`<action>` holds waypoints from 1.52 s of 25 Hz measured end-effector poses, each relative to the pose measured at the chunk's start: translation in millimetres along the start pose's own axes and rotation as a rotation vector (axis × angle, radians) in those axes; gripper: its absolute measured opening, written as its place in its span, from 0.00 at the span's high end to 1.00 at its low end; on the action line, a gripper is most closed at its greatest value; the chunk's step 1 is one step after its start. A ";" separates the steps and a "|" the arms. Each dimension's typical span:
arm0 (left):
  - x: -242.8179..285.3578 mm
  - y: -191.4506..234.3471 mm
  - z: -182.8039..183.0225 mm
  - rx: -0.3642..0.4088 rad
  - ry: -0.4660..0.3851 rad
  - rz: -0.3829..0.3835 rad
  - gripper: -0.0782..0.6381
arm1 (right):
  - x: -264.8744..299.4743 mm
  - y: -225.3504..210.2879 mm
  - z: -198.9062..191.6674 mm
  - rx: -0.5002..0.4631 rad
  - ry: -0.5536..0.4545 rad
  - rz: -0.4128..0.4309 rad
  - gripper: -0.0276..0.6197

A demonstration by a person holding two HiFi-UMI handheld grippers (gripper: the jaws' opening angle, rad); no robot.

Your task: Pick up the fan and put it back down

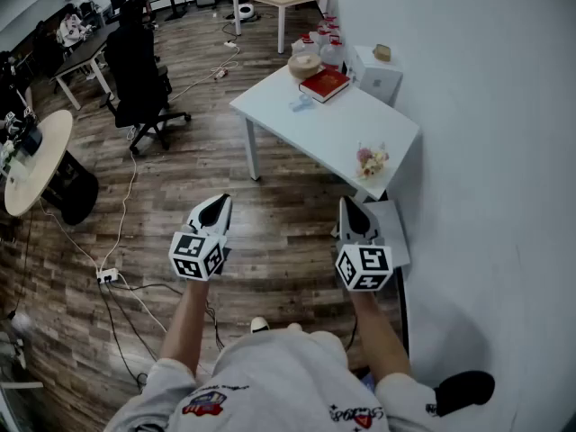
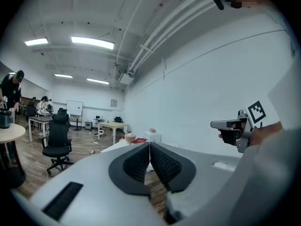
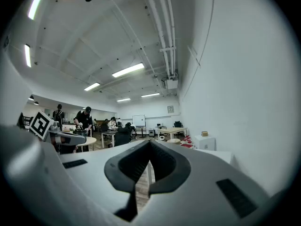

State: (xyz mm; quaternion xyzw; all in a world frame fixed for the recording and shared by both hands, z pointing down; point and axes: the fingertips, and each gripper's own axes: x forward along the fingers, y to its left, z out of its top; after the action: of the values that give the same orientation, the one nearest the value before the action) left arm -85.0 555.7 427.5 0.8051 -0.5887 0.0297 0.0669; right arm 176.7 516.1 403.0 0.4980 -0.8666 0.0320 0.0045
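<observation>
Well short of the white table (image 1: 333, 129), the left gripper (image 1: 214, 210) and right gripper (image 1: 354, 210) hang over the wooden floor (image 1: 279, 165). I cannot pick out the fan for certain; likeliest is a round beige object (image 1: 304, 64) beside the red book (image 1: 324, 83) at the table's far end. Reaching into that clutter could topple the red-capped containers (image 1: 326, 39), and the power strip (image 1: 107, 276) might catch a foot.

Left gripper view: jaws pressed together on nothing, with an open office and a black chair (image 2: 57, 140) beyond.

Right gripper view: jaws likewise meet, empty; a white wall (image 3: 244, 79) stands at right and people (image 3: 84, 119) are far off.
</observation>
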 end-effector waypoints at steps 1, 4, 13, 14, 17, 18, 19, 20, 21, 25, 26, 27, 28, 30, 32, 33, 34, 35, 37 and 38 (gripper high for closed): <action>-0.6 1.6 1.2 0.002 -0.004 0.006 0.88 | -0.4 2.7 1.9 0.002 -0.007 0.009 0.97; -1.2 5.1 4.7 0.015 -0.014 0.022 0.88 | -1.1 10.3 4.2 -0.002 -0.017 0.040 0.97; 4.5 -8.9 6.3 -0.004 -0.054 -0.038 0.30 | -9.2 11.1 0.6 -0.033 0.016 0.041 0.97; 5.6 -8.6 5.3 -0.002 -0.055 -0.039 0.29 | -8.3 10.4 0.2 -0.028 0.017 0.038 0.97; 7.5 -3.9 -1.5 -0.008 -0.043 -0.048 0.28 | -3.5 12.7 -5.3 -0.014 0.020 0.035 0.97; 6.4 -1.3 -3.0 -0.019 -0.039 -0.051 0.29 | -2.3 15.2 -6.9 -0.011 0.019 0.038 0.97; 4.6 1.7 -3.7 -0.029 -0.037 -0.052 0.29 | -1.3 18.1 -8.1 -0.009 0.020 0.042 0.97; 2.7 4.7 -3.9 -0.036 -0.035 -0.052 0.29 | -0.3 20.6 -9.2 -0.006 0.022 0.043 0.97; 1.2 7.6 -4.0 -0.039 -0.034 -0.052 0.29 | 1.0 22.6 -10.0 -0.003 0.024 0.043 0.97; -1.7 21.8 -7.8 -0.029 -0.022 -0.053 0.29 | 12.5 30.5 -12.0 0.008 0.023 0.044 0.97; -2.6 26.7 -9.7 -0.028 -0.018 -0.052 0.29 | 16.0 34.2 -12.8 0.010 0.023 0.046 0.97; -3.7 31.9 -11.2 -0.030 -0.015 -0.052 0.29 | 19.0 38.8 -13.3 0.011 0.022 0.047 0.97; -4.9 37.4 -12.2 -0.033 -0.015 -0.054 0.29 | 21.8 44.0 -13.5 0.010 0.020 0.047 0.97; -6.6 48.7 -12.7 -0.039 -0.018 -0.059 0.29 | 28.5 54.6 -14.5 0.008 0.016 0.045 0.97; -7.5 59.4 -14.0 -0.041 -0.017 -0.064 0.29 | 35.6 63.6 -17.1 0.007 0.015 0.042 0.97; -8.1 64.1 -14.7 -0.044 -0.018 -0.067 0.29 | 38.5 67.7 -18.6 0.007 0.016 0.041 0.97; -9.2 68.7 -15.3 -0.047 -0.019 -0.069 0.29 | 40.6 72.4 -19.9 0.006 0.018 0.042 0.97; -10.7 73.5 -15.7 -0.050 -0.020 -0.071 0.29 | 42.3 77.3 -21.0 0.004 0.020 0.043 0.97; -12.0 82.6 -17.0 -0.058 -0.018 -0.076 0.29 | 46.3 85.3 -22.7 0.001 0.026 0.041 0.97; -11.2 86.3 -18.3 -0.062 -0.014 -0.080 0.29 | 49.1 87.6 -24.0 0.002 0.028 0.037 0.97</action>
State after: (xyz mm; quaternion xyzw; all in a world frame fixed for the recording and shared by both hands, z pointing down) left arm -170.0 543.2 450.5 0.8255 -0.5573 0.0030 0.0888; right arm 75.7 519.2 424.5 0.4813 -0.8755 0.0400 0.0157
